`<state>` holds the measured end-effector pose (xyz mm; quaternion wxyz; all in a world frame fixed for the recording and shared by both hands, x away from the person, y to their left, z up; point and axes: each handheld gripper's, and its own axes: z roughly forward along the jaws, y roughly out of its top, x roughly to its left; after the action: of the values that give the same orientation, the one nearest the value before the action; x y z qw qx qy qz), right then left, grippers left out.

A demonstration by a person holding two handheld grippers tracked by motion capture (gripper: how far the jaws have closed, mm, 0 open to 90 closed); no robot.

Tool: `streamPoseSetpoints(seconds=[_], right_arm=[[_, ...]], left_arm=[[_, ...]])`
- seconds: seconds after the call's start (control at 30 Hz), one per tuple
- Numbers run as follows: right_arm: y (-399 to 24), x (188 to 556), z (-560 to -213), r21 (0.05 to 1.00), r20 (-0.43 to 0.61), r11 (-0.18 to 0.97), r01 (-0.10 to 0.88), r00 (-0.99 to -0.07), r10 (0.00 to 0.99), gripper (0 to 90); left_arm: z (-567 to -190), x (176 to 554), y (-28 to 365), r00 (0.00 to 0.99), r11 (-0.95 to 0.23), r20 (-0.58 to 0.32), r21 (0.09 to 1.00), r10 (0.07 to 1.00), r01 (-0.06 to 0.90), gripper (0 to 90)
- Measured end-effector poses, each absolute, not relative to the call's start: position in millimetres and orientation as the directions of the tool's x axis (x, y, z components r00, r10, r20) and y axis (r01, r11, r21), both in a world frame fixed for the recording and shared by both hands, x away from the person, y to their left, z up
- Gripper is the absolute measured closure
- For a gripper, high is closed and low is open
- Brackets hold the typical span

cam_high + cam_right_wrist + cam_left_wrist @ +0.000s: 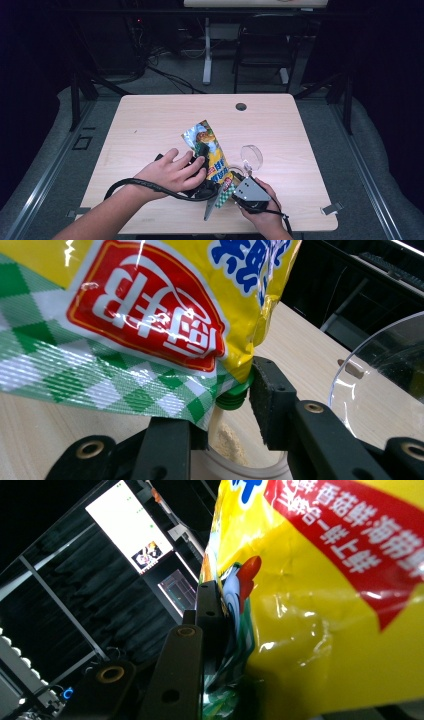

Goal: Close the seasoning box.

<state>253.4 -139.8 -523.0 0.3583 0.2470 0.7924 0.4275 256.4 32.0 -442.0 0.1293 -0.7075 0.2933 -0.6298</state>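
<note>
**Seasoning Pouch Held Over a Clear Dish**

At the left of the desk [150, 120], the left tongs [199, 159] were closed on the upper part of a yellow spouted pouch [212, 150], one black jaw seen pressed flat against the foil in the left gripper view [320, 605]. The pouch was held tilted above the desk, its printed top towards the far side and its green-checked lower end towards the person.

Further right, the right tongs [239, 181] stood at the pouch's lower corner. In the right gripper view, a green threaded spout [232, 396] was seen between the jaws, with one pad just beside or touching it; whether it was truly gripped could not be told, as the other jaw was hidden by the pouch [140, 325].

Under the spout, a clear round dish [250, 469] was seen holding a small heap of tan powder [231, 442]. At the right, a transparent lid [251, 157] stood on edge, apart from the dish.

Several risks were judged likely from here. Powder could be scattered onto the desk if the spout were swung off the dish's rim. A sudden gush could be caused by a hard squeeze from the left tongs. The lid could be knocked over by the right hand [262, 210], which was working close beside it.
</note>
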Motion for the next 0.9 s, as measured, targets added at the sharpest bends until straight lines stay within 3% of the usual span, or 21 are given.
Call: streamPoseSetpoints(seconds=[0.9], right_arm=[[-139.9, 253.1, -522.1, 0.852, -0.362, 0.518, 0.081, -0.623, 0.694, 70.2]], left_arm=[[-439.7, 255.5, 31.0, 0.035, -0.788, 0.807, -0.566, -0.590, -0.242, 81.7]])
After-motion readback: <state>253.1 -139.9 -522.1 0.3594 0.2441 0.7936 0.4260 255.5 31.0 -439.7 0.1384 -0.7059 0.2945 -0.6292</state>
